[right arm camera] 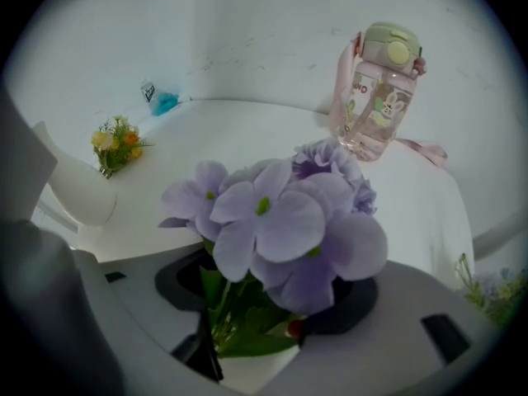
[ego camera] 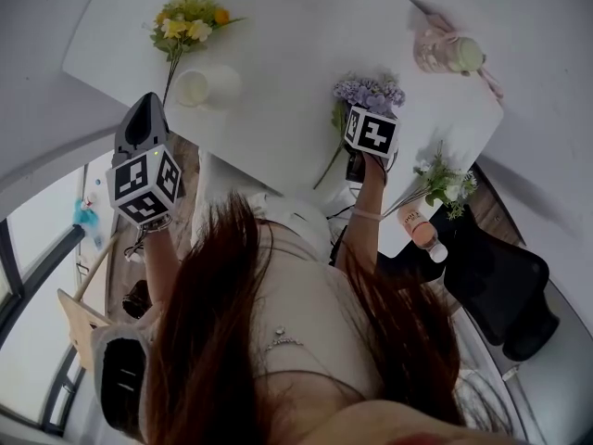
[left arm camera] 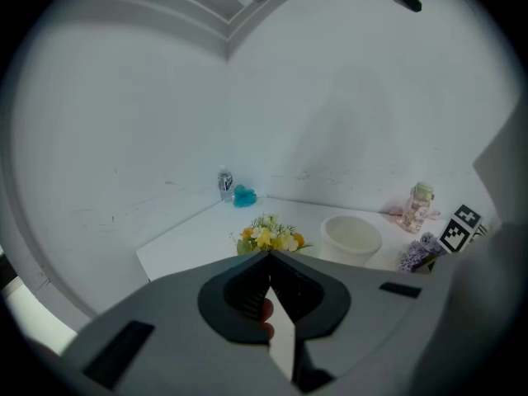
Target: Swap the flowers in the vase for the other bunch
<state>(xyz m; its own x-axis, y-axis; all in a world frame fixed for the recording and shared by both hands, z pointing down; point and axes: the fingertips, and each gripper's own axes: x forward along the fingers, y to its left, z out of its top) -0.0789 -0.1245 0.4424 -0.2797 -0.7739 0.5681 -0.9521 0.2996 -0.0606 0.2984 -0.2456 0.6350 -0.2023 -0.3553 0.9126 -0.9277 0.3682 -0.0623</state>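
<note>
Blossoms of the purple bunch point away from the person, and its long stem trails back toward the near edge. The bunch lies lengthwise, slightly slanted, on the white table. The right gripper points steeply down on it just behind the flower heads. Its jaws stand apart with leaves and stems in the gap, and no pad can be seen pressing on them. The left gripper is held off the table's near left side, jaws closed together on nothing.

The yellow bunch lies flat at the far left, heads away, its stem running toward the white vase, which stands upright just beside it. A pink bottle stands at the far right, and a white-and-green bunch lies at the right edge.

White walls close in the rounded table, with a black chair on the right and a window low on the left. The right jaw tips are buried under petals — and the person's hair covers the lower head view.
</note>
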